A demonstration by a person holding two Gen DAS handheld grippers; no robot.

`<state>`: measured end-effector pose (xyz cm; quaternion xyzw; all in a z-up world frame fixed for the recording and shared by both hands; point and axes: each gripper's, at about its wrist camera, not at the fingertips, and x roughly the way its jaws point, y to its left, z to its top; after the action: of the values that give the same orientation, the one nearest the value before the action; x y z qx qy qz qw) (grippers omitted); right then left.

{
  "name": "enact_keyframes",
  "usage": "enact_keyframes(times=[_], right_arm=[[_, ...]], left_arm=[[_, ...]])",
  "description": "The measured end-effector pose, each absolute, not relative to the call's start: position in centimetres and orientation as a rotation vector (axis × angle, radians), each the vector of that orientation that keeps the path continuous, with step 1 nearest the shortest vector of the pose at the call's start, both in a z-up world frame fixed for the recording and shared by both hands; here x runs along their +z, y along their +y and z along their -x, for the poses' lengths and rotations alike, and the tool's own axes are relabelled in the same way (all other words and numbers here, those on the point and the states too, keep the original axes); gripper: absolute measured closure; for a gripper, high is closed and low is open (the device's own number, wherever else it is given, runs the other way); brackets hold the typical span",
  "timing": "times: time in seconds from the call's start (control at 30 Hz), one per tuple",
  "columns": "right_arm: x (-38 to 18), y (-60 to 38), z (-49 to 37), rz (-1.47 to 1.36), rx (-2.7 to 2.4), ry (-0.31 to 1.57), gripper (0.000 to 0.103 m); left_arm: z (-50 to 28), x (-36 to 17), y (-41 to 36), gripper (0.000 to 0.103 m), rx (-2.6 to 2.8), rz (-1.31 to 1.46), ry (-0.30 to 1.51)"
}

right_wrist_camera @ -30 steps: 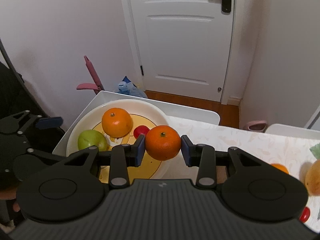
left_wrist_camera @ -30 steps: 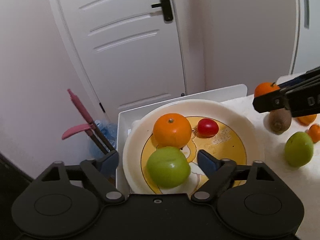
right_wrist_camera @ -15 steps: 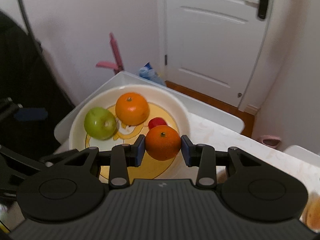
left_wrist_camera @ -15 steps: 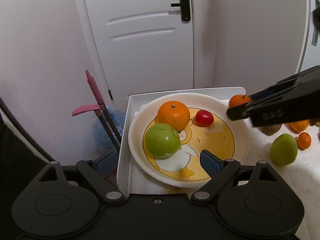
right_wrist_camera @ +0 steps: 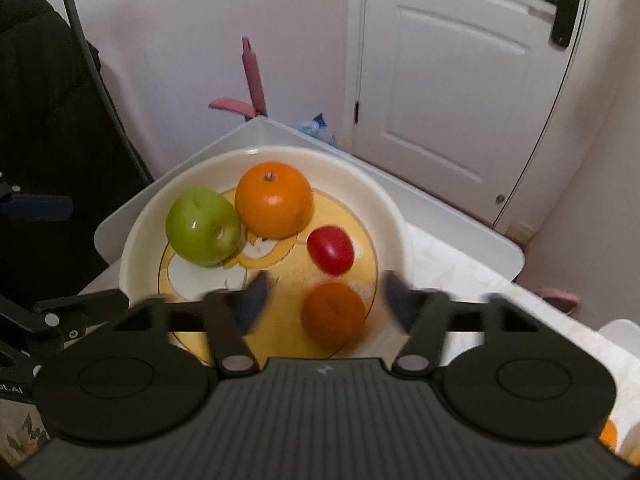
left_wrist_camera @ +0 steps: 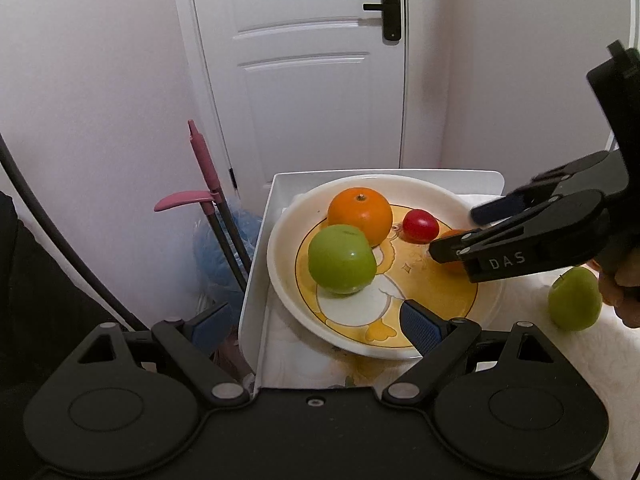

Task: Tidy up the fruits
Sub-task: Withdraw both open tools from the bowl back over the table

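Note:
A cream plate [left_wrist_camera: 280, 264] with a yellow duck picture holds a green apple [left_wrist_camera: 342, 259], a large orange [left_wrist_camera: 360, 214] and a red tomato [left_wrist_camera: 420, 225]. A small orange [right_wrist_camera: 333, 312] lies on the plate [right_wrist_camera: 132, 248] near the tomato [right_wrist_camera: 331, 249]. My right gripper [right_wrist_camera: 326, 294] hangs over it with its jaws opening, blurred, and its pads are clear of the fruit. In the left wrist view the right gripper [left_wrist_camera: 458, 232] half hides that small orange [left_wrist_camera: 452, 240]. My left gripper [left_wrist_camera: 314, 320] stands open at the plate's near edge and holds nothing.
The plate sits in a white tray [left_wrist_camera: 256, 280] at the table's corner. A second green apple [left_wrist_camera: 575, 298] lies on the white cloth to the right, beside a person's hand [left_wrist_camera: 624, 288]. Pink-handled tools [left_wrist_camera: 204, 160] lean by the white door [left_wrist_camera: 312, 80].
My right gripper came down over the plate with the small orange and spread its jaws, so the orange now rests on the plate. The left gripper's view rolled and drew back a little.

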<state>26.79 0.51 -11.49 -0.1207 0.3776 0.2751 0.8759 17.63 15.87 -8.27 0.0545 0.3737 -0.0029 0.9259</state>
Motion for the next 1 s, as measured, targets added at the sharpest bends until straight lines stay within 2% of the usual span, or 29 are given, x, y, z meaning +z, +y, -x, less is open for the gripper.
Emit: enact_keyframes(times=[0.43, 0.53, 1.0], right_arm=[[-8.4, -0.9, -24.3, 0.153, 0.511, 0.757, 0.0], [-7.2, -1.2, -23.3, 0.123, 0.498, 0.747, 0.0], [-3.2, -6.4, -17.8, -0.028, 0.281, 0.724, 0.0]], left_arm=[[-16.1, -6.6, 16.0, 0.008, -0.014, -0.104, 0.733], [-15.8, -5.9, 15.9, 0.0, -0.009, -0.106, 0.719], [-14.2, -2.7, 15.0, 0.0, -0.101, -0.132, 0.655]])
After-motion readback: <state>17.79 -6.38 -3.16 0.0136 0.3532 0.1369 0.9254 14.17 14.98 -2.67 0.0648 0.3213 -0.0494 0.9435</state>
